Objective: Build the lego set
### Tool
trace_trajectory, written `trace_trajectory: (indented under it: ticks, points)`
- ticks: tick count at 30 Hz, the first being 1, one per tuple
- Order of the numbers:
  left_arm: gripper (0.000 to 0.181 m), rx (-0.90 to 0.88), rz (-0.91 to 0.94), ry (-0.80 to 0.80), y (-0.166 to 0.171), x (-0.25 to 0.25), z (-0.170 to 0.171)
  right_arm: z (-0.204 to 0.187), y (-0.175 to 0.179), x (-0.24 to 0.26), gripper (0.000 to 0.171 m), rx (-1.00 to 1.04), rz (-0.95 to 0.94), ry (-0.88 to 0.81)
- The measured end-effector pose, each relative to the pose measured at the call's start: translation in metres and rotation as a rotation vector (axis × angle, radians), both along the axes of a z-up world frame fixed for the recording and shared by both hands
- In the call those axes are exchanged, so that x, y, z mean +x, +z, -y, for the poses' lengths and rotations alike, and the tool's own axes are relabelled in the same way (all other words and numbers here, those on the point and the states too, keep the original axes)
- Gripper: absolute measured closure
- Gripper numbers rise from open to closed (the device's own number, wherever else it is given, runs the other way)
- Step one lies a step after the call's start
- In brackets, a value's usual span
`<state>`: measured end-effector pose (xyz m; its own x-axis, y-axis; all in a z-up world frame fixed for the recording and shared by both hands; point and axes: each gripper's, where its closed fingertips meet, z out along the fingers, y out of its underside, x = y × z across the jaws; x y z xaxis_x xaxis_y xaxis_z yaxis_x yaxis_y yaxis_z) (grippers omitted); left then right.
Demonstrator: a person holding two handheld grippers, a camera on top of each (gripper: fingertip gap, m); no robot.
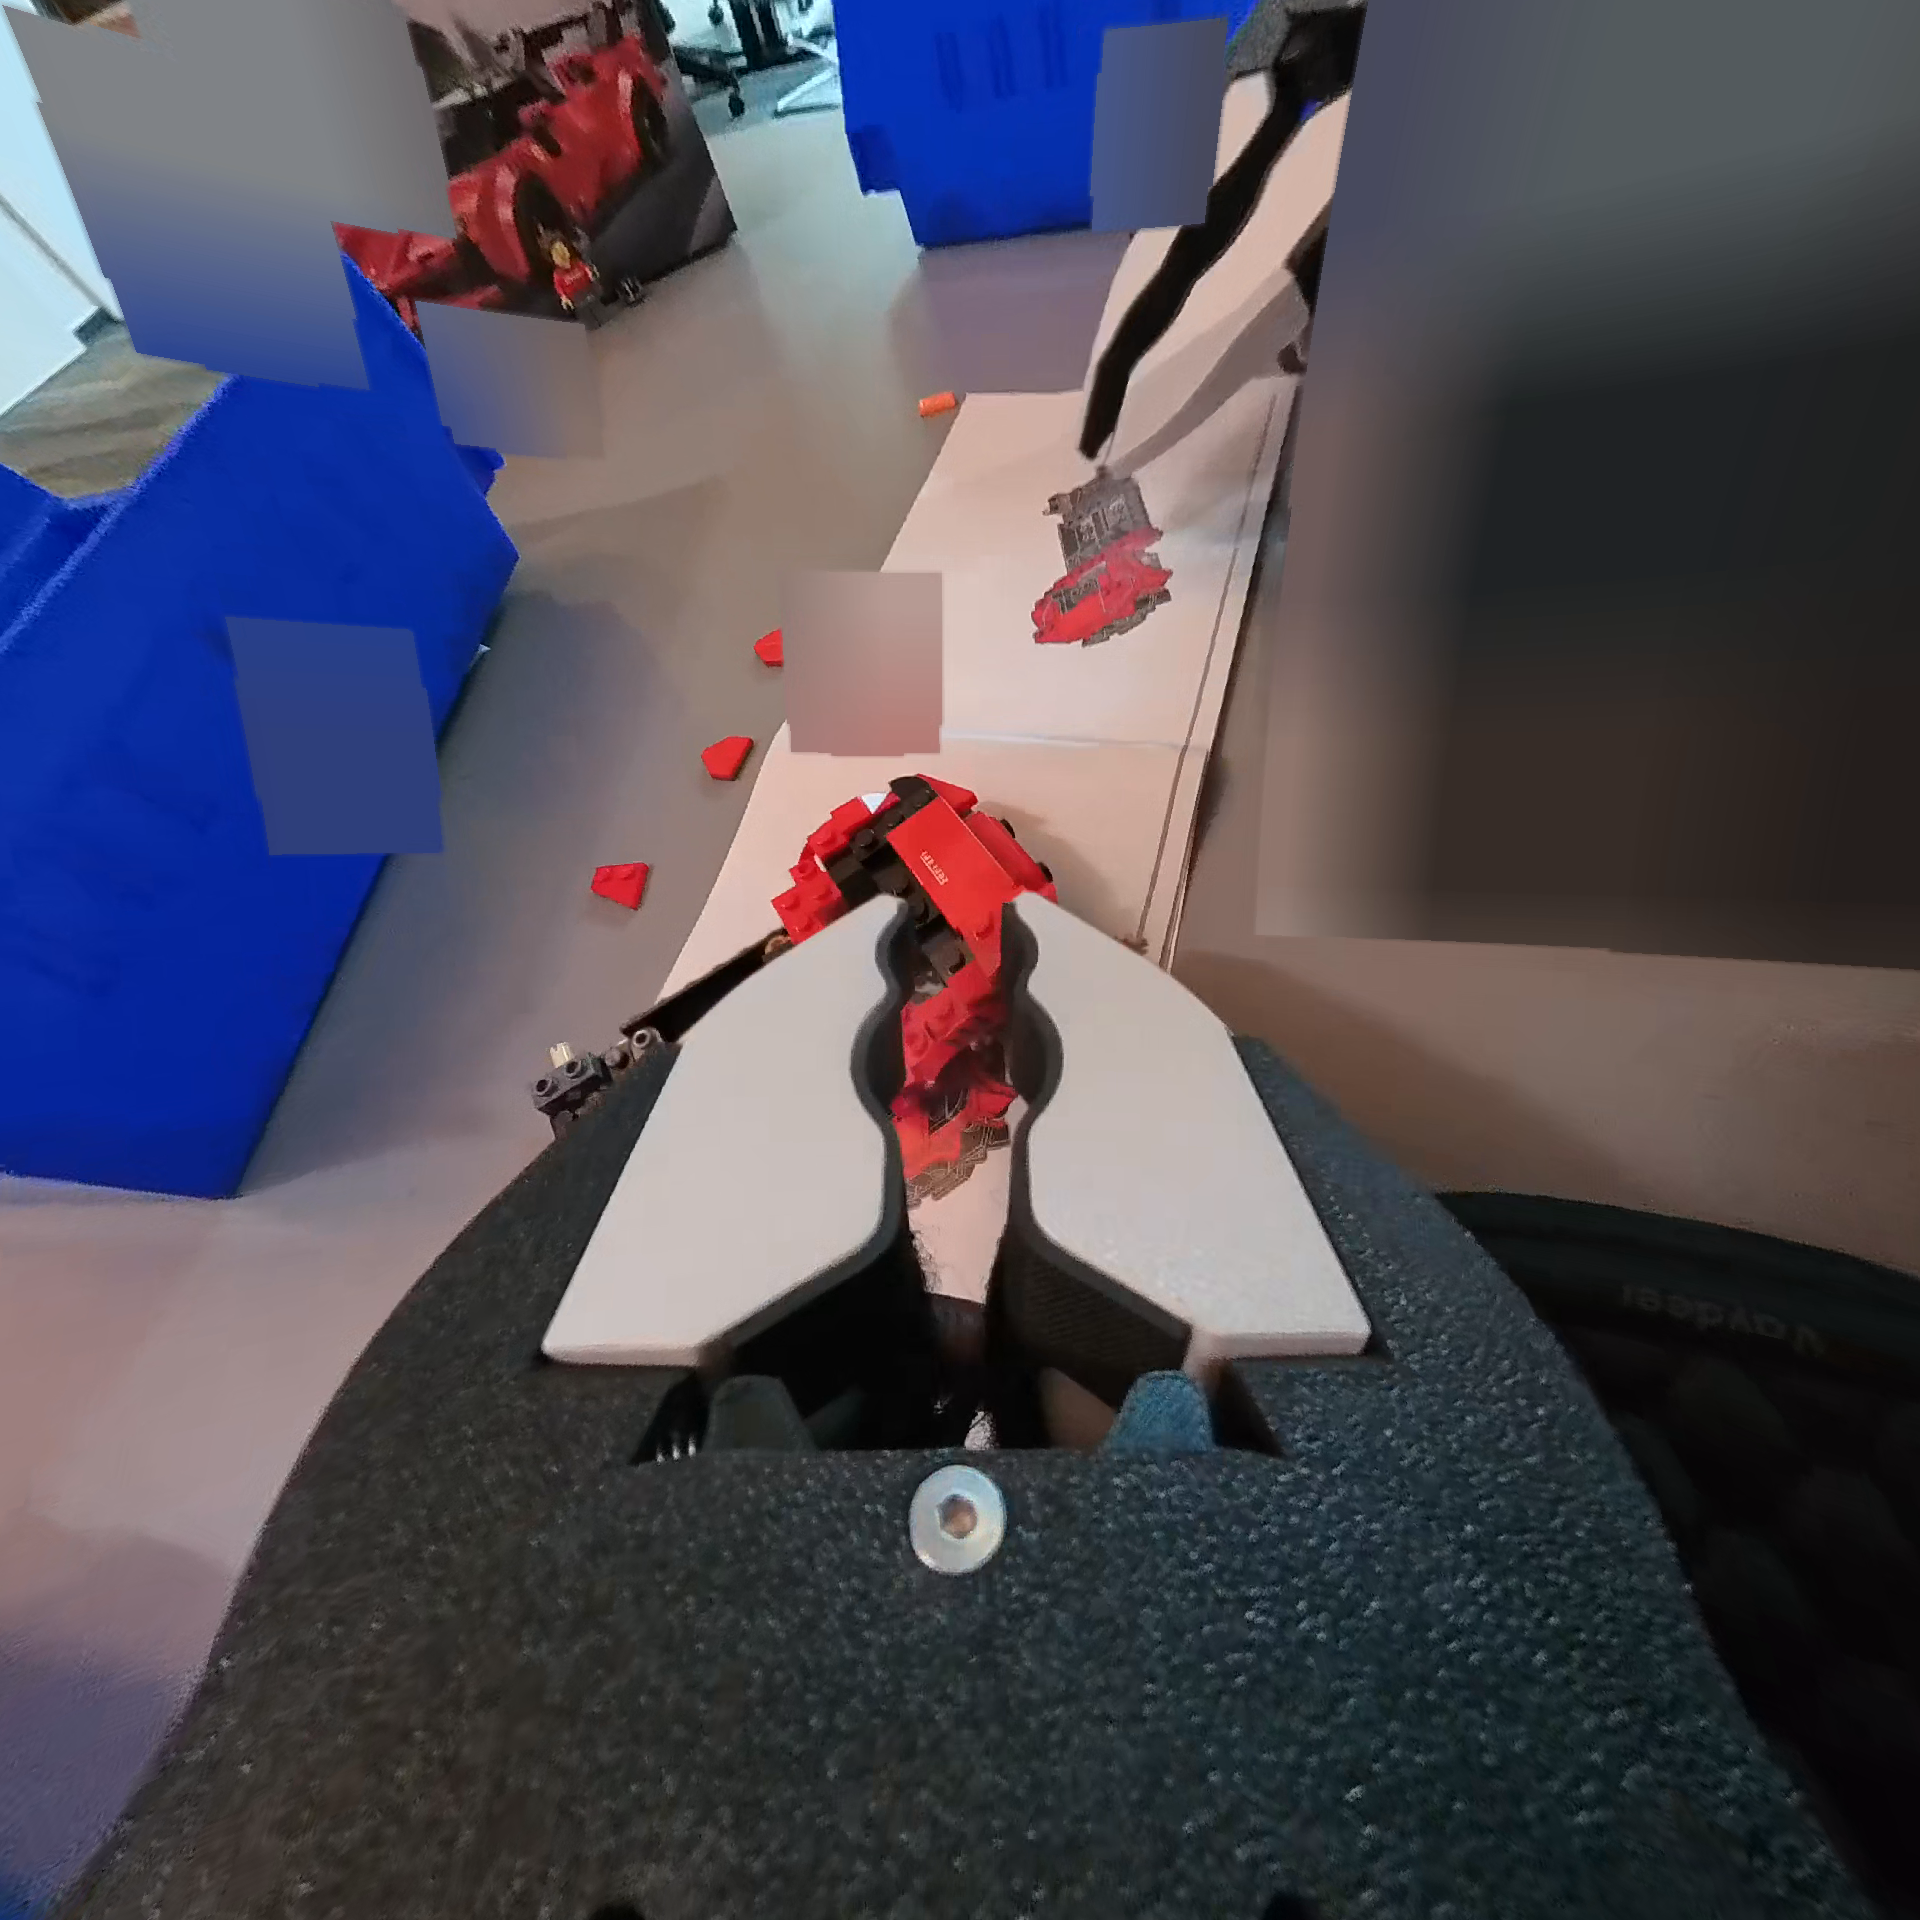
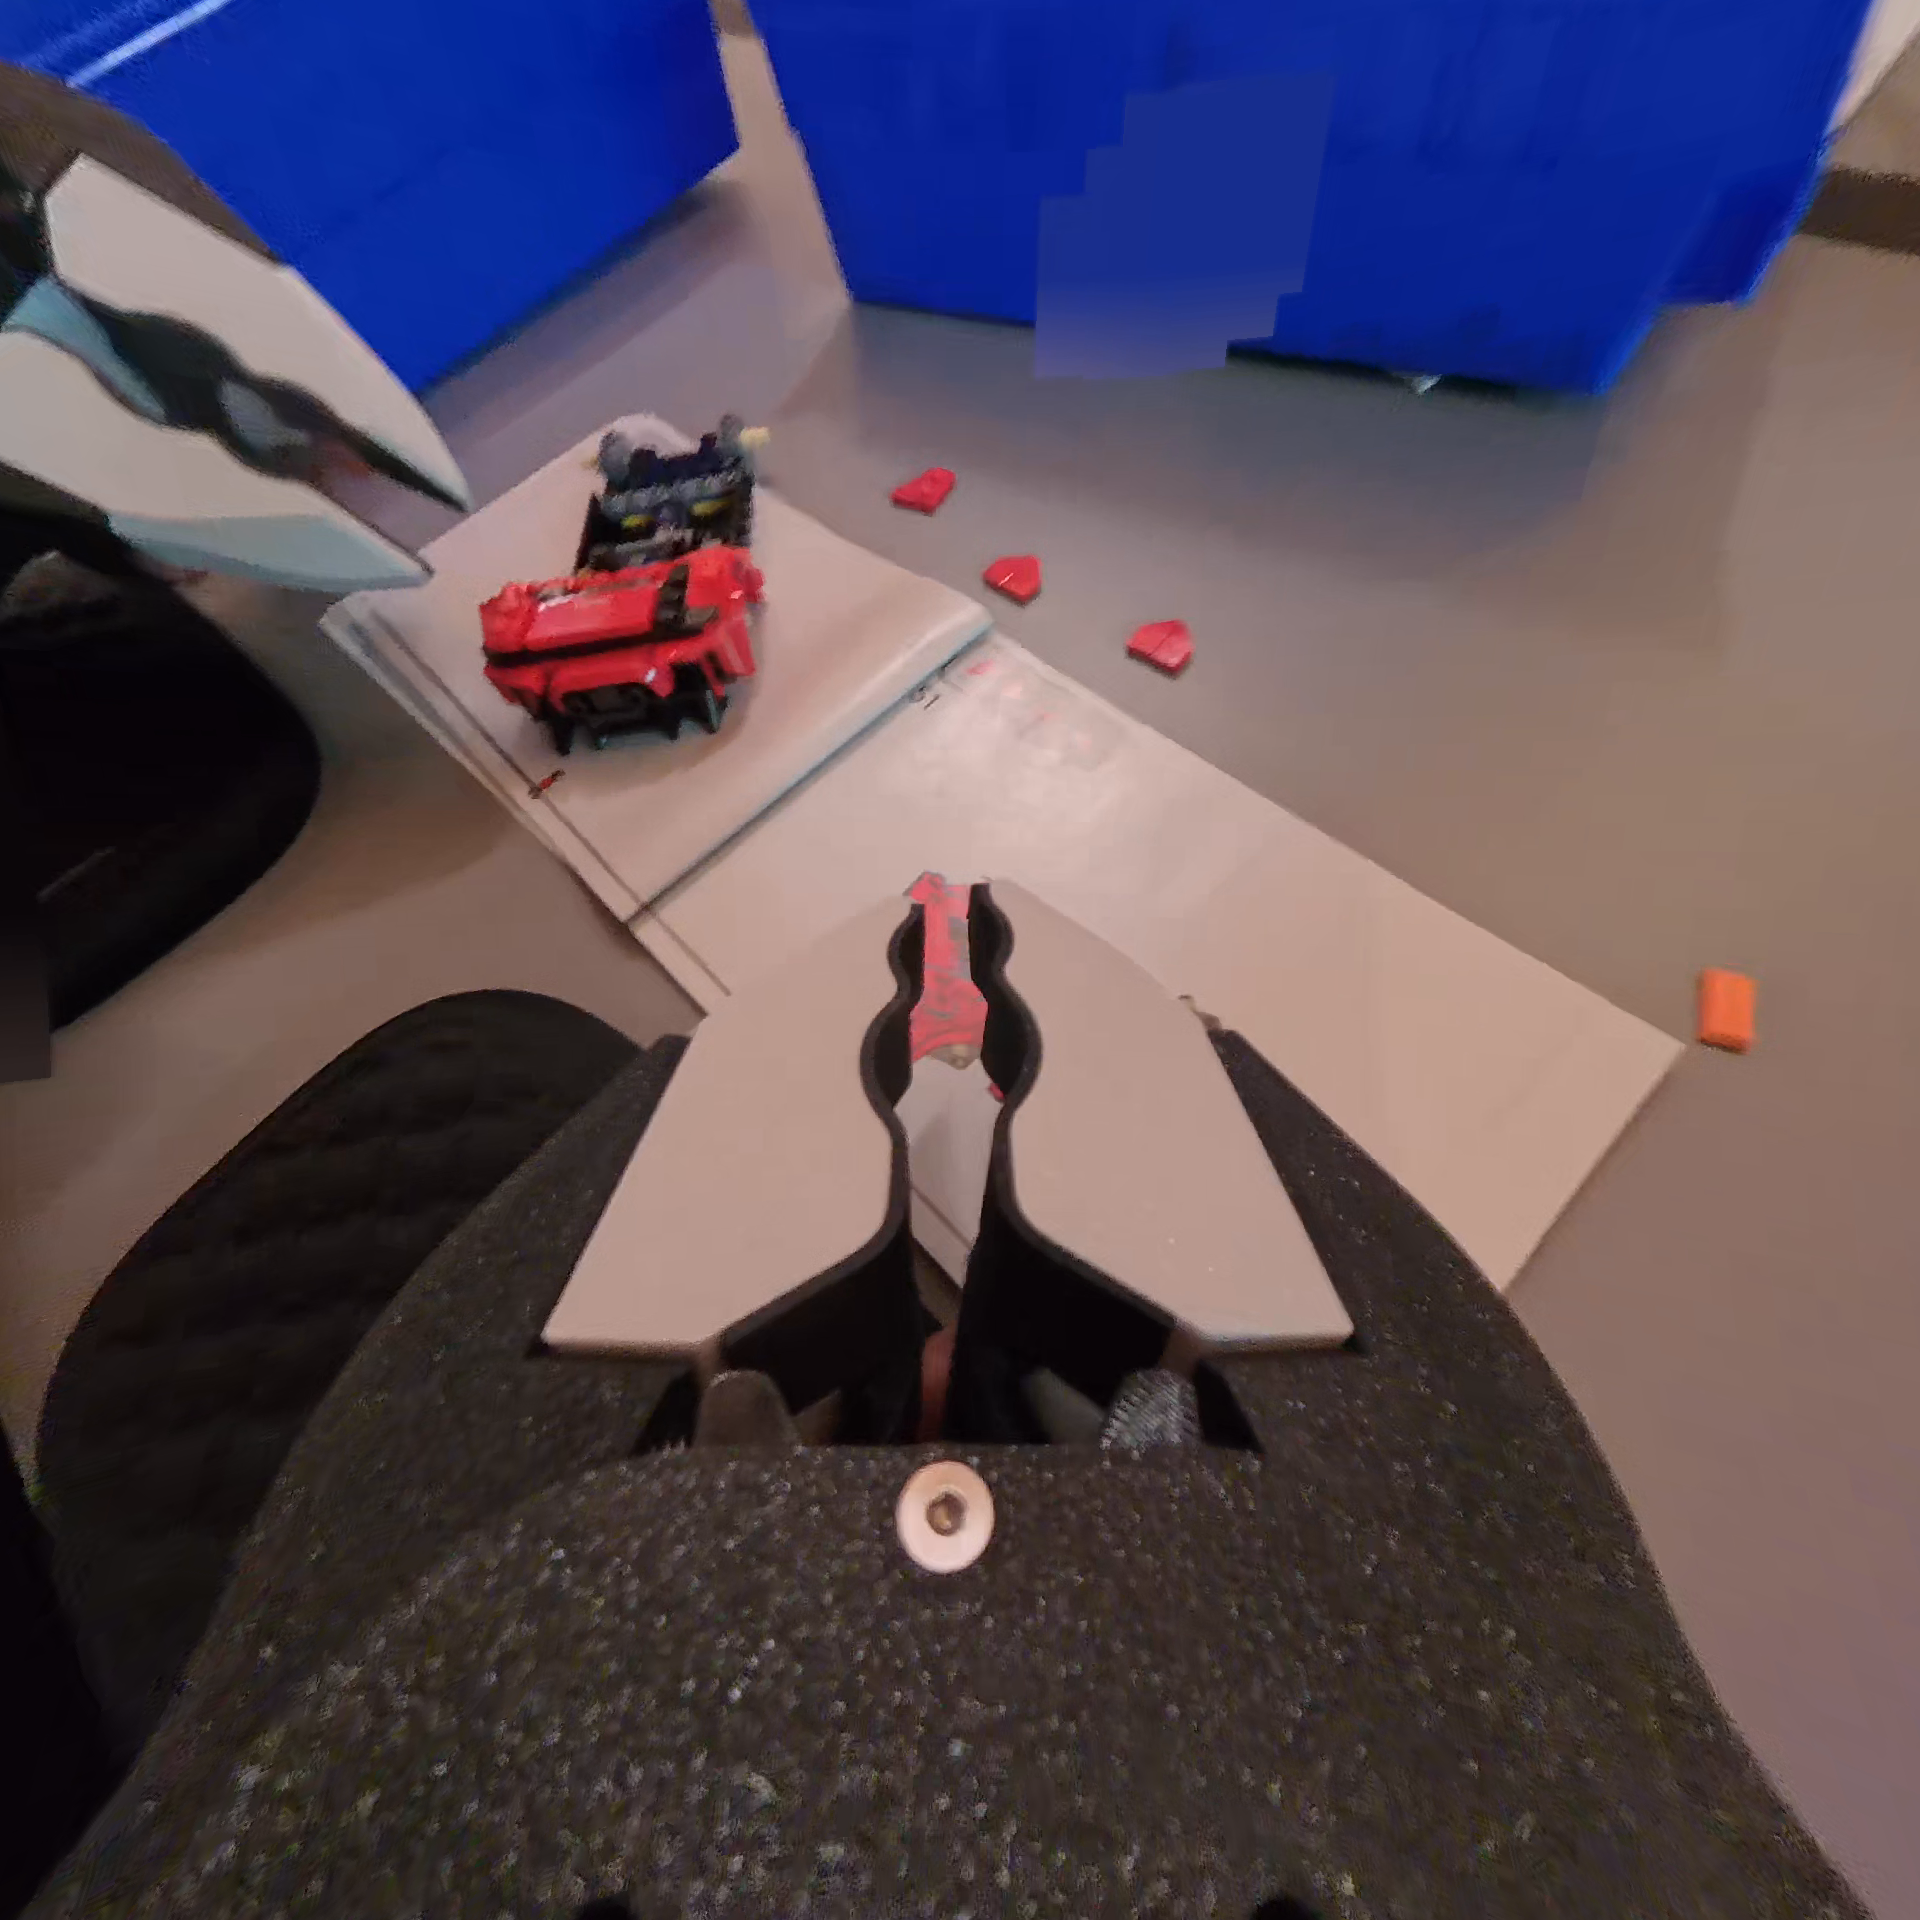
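While the red car model [image 2: 623, 644] sits partly built on the open instruction booklet [image 2: 1351, 1039], the job looks roughly midway: a body and dark chassis are joined, yet wheels are not visible. Ahead of the left gripper [image 1: 951, 914], whose fingers stand slightly apart around the model without clearly pinching it, three small red pieces [image 1: 727, 756] lie loose on the counter [image 2: 1455, 623], unused. The right gripper [image 2: 951, 894] has its fingers nearly closed; whether they grip anything cannot be told. An orange piece [image 2: 1727, 1008] lies beyond the booklet.

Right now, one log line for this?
left gripper above car, not holding | right gripper over booklet | car on booklet
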<state>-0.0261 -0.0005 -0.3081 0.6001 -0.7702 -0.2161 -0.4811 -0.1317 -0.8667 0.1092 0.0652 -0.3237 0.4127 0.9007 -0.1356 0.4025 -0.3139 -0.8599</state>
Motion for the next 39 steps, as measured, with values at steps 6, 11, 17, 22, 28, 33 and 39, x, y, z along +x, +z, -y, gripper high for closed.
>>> trace_trajectory:
  ticks: [6, 11, 17, 22, 28, 33, 39]
  points:
    - [0.167, -0.011, 0.035, 0.005, -0.001, 0.0, 0.0, -0.004, 0.001, 0.006, 0.164, 0.041, -0.01, -0.045]
    - [0.166, -0.026, 0.059, -0.001, -0.003, 0.001, 0.001, -0.002, -0.005, 0.004, 0.164, 0.057, 0.04, -0.033]
    - [0.165, -0.025, 0.079, -0.004, -0.003, 0.0, 0.002, 0.0, -0.009, 0.002, 0.163, 0.068, 0.073, -0.017]
    - [0.165, -0.03, 0.078, -0.003, -0.006, -0.001, 0.002, -0.001, -0.009, 0.003, 0.163, 0.055, 0.063, -0.017]
    - [0.164, -0.028, 0.072, -0.006, -0.008, -0.001, 0.002, -0.002, -0.005, 0.004, 0.163, 0.028, 0.014, -0.025]
    - [0.163, -0.025, 0.072, -0.006, -0.009, -0.002, 0.002, -0.004, -0.006, 0.006, 0.163, 0.022, 0.008, -0.034]
    - [0.162, -0.03, 0.069, -0.006, -0.01, -0.002, 0.001, -0.004, -0.007, 0.005, 0.163, 0.02, 0.017, -0.032]
